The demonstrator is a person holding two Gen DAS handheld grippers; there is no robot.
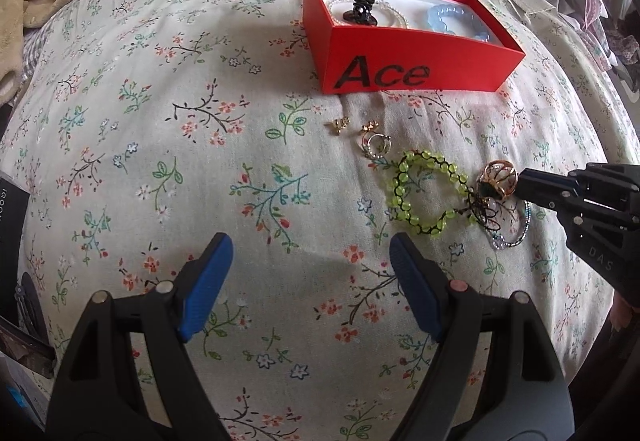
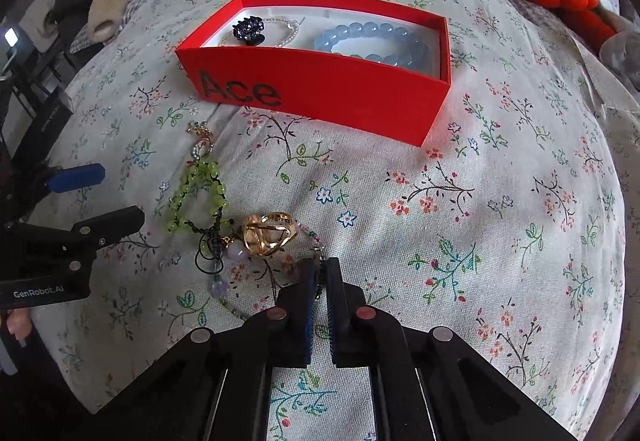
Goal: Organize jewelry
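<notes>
While the left gripper (image 1: 310, 281) hovers with its blue pads wide apart over bare floral bedspread (image 1: 160, 145), the right gripper (image 2: 320, 273) is pinched narrow on a thin beaded strand (image 2: 318, 243) that runs between its pads. Just beyond its tips lie a gold ring (image 2: 270, 233) and a green bead bracelet (image 2: 196, 197) (touching each other). Farther back, the red box (image 2: 340, 93) holds a blue bead bracelet (image 2: 372, 41) and a dark clip (image 2: 248, 29).
</notes>
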